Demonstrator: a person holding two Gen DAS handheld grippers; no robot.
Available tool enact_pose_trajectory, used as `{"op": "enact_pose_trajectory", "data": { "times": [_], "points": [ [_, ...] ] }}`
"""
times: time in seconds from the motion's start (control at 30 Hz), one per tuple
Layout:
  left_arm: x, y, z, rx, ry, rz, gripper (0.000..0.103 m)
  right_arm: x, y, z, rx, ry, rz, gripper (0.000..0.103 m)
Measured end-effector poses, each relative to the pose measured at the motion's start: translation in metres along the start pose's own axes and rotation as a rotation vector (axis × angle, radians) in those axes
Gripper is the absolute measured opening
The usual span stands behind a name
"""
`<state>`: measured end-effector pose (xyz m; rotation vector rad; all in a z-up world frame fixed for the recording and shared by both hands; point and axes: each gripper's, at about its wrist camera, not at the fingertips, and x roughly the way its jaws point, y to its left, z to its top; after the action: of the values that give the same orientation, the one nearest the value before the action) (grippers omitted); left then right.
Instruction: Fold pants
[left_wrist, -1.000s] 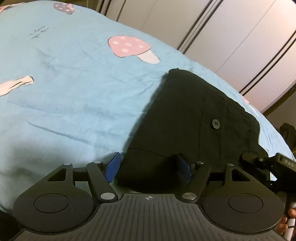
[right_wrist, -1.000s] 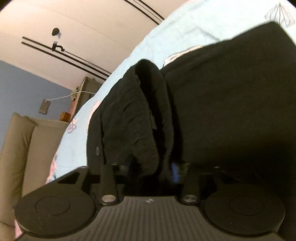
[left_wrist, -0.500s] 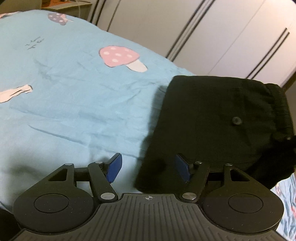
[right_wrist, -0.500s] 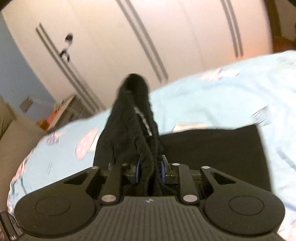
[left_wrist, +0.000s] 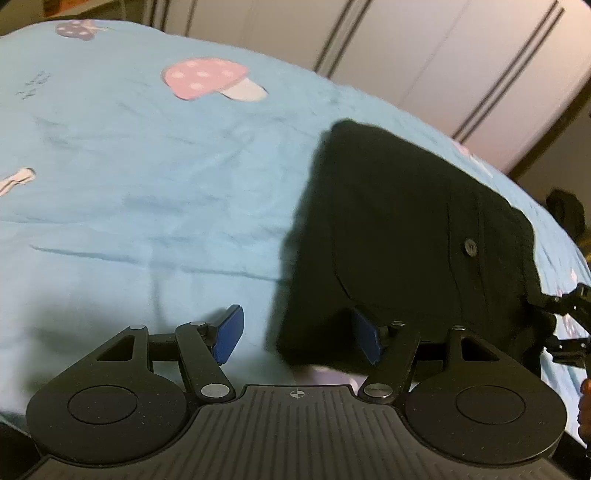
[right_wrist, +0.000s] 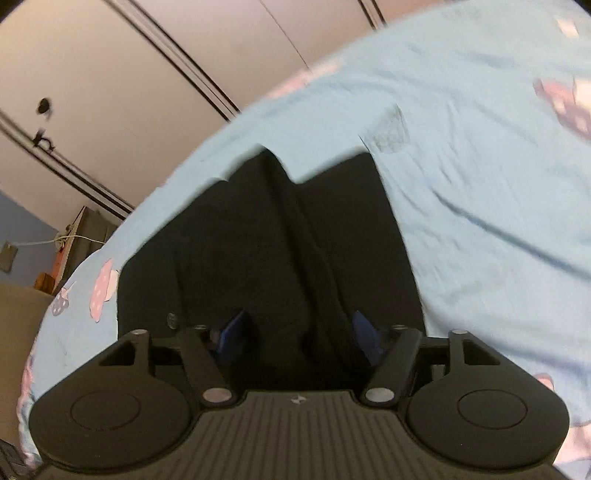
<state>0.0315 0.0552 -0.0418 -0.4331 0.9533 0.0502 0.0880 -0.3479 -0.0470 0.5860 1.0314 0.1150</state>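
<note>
The black pants (left_wrist: 406, 229) lie folded on the light blue bed sheet (left_wrist: 129, 166), with a small button (left_wrist: 470, 246) on top. My left gripper (left_wrist: 298, 335) is open and empty at the pants' near left corner, its right pad against the cloth edge. In the right wrist view the pants (right_wrist: 277, 251) lie flat in front of my right gripper (right_wrist: 298, 334), which is open just above the cloth and holds nothing. The right gripper also shows at the right edge of the left wrist view (left_wrist: 565, 314).
The sheet has pink mushroom prints (left_wrist: 210, 79). White wardrobe doors (left_wrist: 424, 51) stand behind the bed. A small cabinet (right_wrist: 79, 240) and a beige sofa (right_wrist: 18, 332) are to the left in the right wrist view.
My right gripper held a bunch of the pants up; now it is open and the cloth lies flat on the folded stack. My left gripper stayed open at the near corner.
</note>
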Motion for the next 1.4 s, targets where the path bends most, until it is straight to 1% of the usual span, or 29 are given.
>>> {"op": "enact_pose_trajectory", "data": {
  "times": [0.03, 0.1, 0.13, 0.17, 0.2, 0.23, 0.27, 0.3, 0.33, 0.4, 0.47, 0.53, 0.57, 0.6, 0.63, 0.67, 0.73, 0.83, 0.93, 1.03, 1.17, 1.27, 1.4],
  "points": [
    [0.001, -0.002, 0.0, 0.013, 0.006, -0.003, 0.071, 0.001, -0.008, -0.001, 0.015, 0.027, 0.022, 0.076],
    [0.003, -0.007, 0.001, 0.036, 0.018, -0.033, 0.071, 0.002, -0.012, -0.003, 0.021, 0.041, 0.052, 0.077],
    [0.006, -0.01, 0.003, 0.041, 0.038, -0.048, 0.071, 0.004, -0.015, -0.004, 0.032, 0.046, 0.08, 0.079],
    [0.01, -0.012, 0.005, 0.036, 0.048, -0.056, 0.072, 0.006, -0.02, -0.002, 0.048, 0.051, 0.109, 0.081],
    [0.012, -0.014, 0.007, 0.02, 0.05, -0.063, 0.074, 0.008, -0.023, -0.003, 0.065, 0.055, 0.141, 0.081],
    [0.014, -0.015, 0.009, -0.006, 0.053, -0.07, 0.076, 0.004, -0.024, -0.001, 0.069, 0.057, 0.161, 0.072],
    [0.016, -0.014, 0.01, -0.035, 0.055, -0.083, 0.077, 0.003, -0.023, -0.001, 0.059, 0.05, 0.187, 0.047],
    [0.017, -0.013, 0.011, -0.068, 0.059, -0.094, 0.077, 0.003, -0.024, -0.001, 0.047, 0.043, 0.207, 0.044],
    [0.019, -0.012, 0.012, -0.092, 0.059, -0.096, 0.077, 0.002, -0.024, -0.001, 0.042, 0.036, 0.222, 0.044],
    [0.02, -0.011, 0.012, -0.106, 0.06, -0.093, 0.078, 0.006, -0.028, 0.001, 0.043, 0.035, 0.238, 0.053],
    [0.021, -0.012, 0.011, -0.096, 0.068, -0.089, 0.078, 0.016, -0.027, 0.005, 0.054, 0.061, 0.242, 0.073],
    [0.02, -0.013, 0.008, -0.079, 0.063, -0.084, 0.078, 0.022, -0.024, 0.007, 0.06, 0.075, 0.269, 0.078],
    [0.02, -0.014, 0.007, -0.077, 0.063, -0.078, 0.078, 0.024, -0.021, 0.007, 0.053, 0.071, 0.264, 0.078],
    [0.019, -0.014, 0.007, -0.081, 0.061, -0.071, 0.077, 0.026, -0.016, 0.008, 0.044, 0.073, 0.254, 0.075],
    [0.018, -0.013, 0.007, -0.086, 0.055, -0.07, 0.077, 0.025, -0.011, 0.009, 0.031, 0.063, 0.23, 0.043],
    [0.017, -0.013, 0.008, -0.092, 0.052, -0.068, 0.077, 0.022, -0.004, 0.008, -0.001, 0.046, 0.201, 0.025],
    [0.017, -0.016, 0.01, -0.089, 0.052, -0.033, 0.075, 0.01, 0.012, 0.006, -0.065, -0.005, 0.128, 0.024],
    [0.018, -0.024, 0.015, -0.044, 0.062, 0.043, 0.072, -0.013, 0.037, -0.001, -0.173, -0.082, 0.08, 0.023],
    [0.014, -0.032, 0.017, -0.009, 0.062, 0.086, 0.072, -0.029, 0.051, -0.006, -0.221, -0.134, 0.063, 0.023],
    [0.013, -0.036, 0.019, 0.025, 0.064, 0.114, 0.072, -0.036, 0.057, -0.011, -0.262, -0.152, 0.026, 0.023],
    [0.011, -0.042, 0.018, 0.093, 0.058, 0.164, 0.071, -0.042, 0.059, -0.01, -0.252, -0.154, -0.007, 0.023],
    [0.009, -0.045, 0.018, 0.114, 0.055, 0.183, 0.071, -0.047, 0.06, -0.015, -0.275, -0.169, -0.043, 0.023],
    [0.007, -0.051, 0.019, 0.14, 0.06, 0.231, 0.071, -0.047, 0.056, -0.017, -0.291, -0.178, -0.076, 0.023]
  ]
}}
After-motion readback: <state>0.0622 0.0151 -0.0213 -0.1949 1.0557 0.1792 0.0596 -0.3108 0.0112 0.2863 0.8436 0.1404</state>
